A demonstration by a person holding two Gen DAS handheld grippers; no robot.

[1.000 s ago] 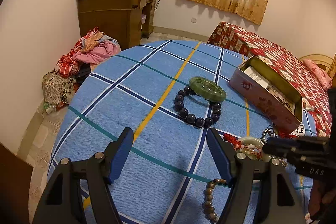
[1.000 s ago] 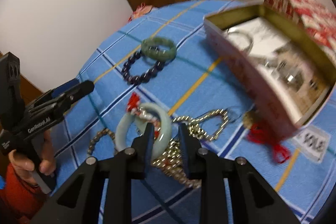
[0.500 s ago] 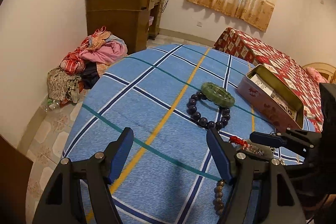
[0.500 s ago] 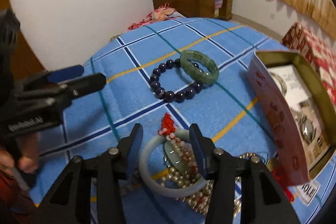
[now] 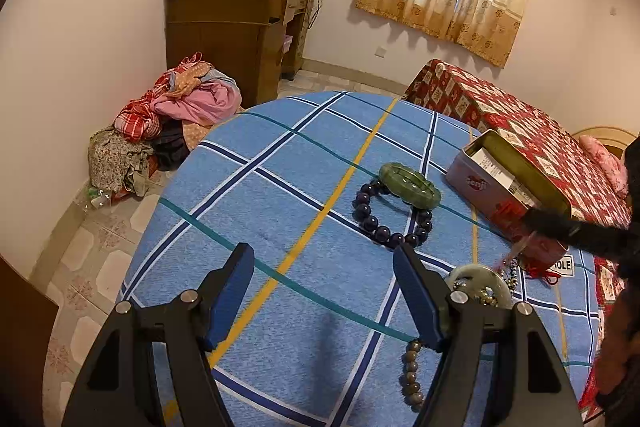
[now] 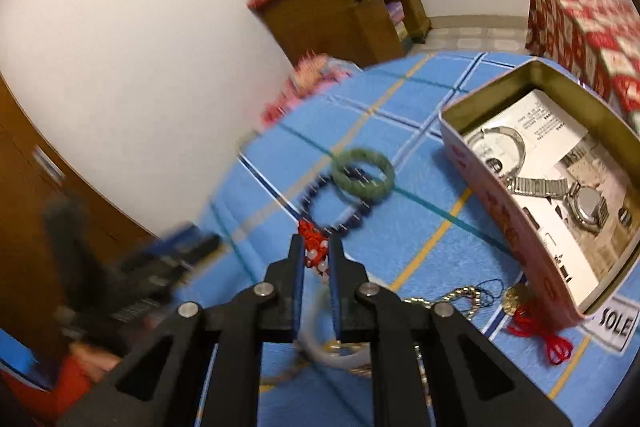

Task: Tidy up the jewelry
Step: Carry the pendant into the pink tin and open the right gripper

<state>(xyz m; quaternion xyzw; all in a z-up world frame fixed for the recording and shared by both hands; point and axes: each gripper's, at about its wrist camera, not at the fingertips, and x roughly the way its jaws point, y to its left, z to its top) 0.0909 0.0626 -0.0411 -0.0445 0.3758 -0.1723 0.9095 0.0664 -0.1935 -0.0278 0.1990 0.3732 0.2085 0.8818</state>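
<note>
Left view: left gripper [image 5: 322,291] hangs wide open, empty; the dark beads [image 5: 390,215] and green bangle [image 5: 409,183] lie ahead.
Right view: right gripper [image 6: 316,259], open half a second ago, now pinches the red-knotted strand [image 6: 314,247]; tin [image 6: 516,223] ahead-right, likely destination.

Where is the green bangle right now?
The green bangle lies on the blue checked cloth, overlapping the far side of the dark bead bracelet, left of the open tin in both wrist views.
</note>
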